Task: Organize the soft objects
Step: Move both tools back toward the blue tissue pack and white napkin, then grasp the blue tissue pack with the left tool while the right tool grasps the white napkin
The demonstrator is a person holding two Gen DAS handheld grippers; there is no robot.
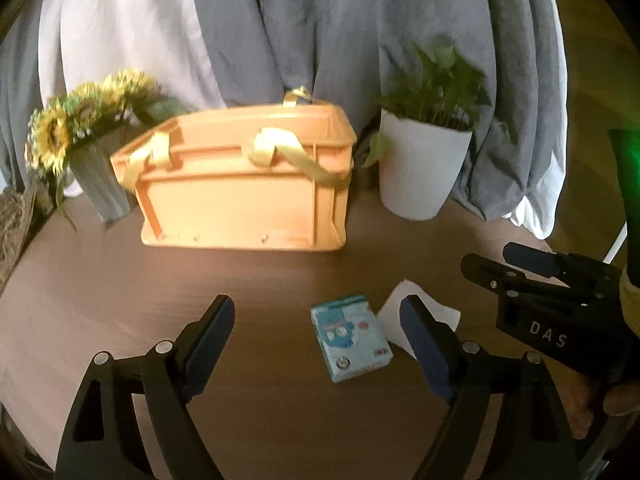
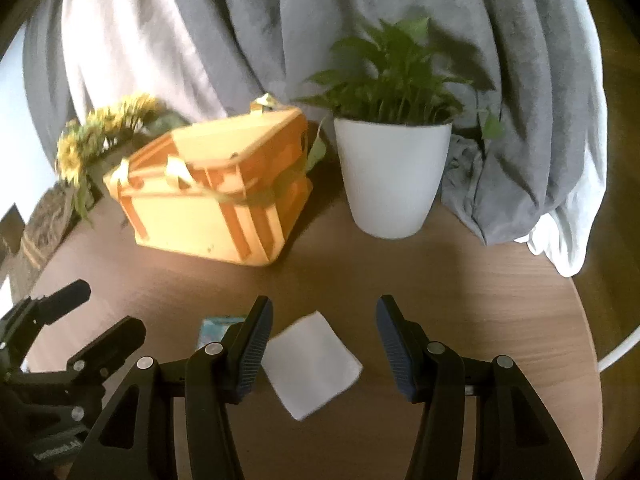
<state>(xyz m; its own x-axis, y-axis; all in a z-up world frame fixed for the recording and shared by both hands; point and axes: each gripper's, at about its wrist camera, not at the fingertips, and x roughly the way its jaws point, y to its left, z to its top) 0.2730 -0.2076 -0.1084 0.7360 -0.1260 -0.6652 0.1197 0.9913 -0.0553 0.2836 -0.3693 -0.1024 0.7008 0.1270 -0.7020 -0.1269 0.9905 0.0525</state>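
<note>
A light-blue tissue pack (image 1: 351, 337) lies on the brown table between the fingers of my open left gripper (image 1: 320, 340), nearer the right finger. A white folded cloth (image 2: 312, 364) lies flat between the fingers of my open right gripper (image 2: 324, 344); in the left wrist view it (image 1: 400, 312) is partly hidden behind the left gripper's right finger. The tissue pack's edge (image 2: 218, 330) peeks out behind the right gripper's left finger. An orange basket (image 1: 244, 180) with yellow straps stands at the back of the table, also in the right wrist view (image 2: 212, 204). Both grippers are empty.
A white pot with a green plant (image 2: 392, 176) stands right of the basket. A grey vase of sunflowers (image 1: 84, 152) stands to its left. Grey and white cloth (image 1: 320, 20) hangs behind. The right gripper (image 1: 548, 292) appears at the right of the left wrist view. The table edge (image 2: 588, 340) curves at the right.
</note>
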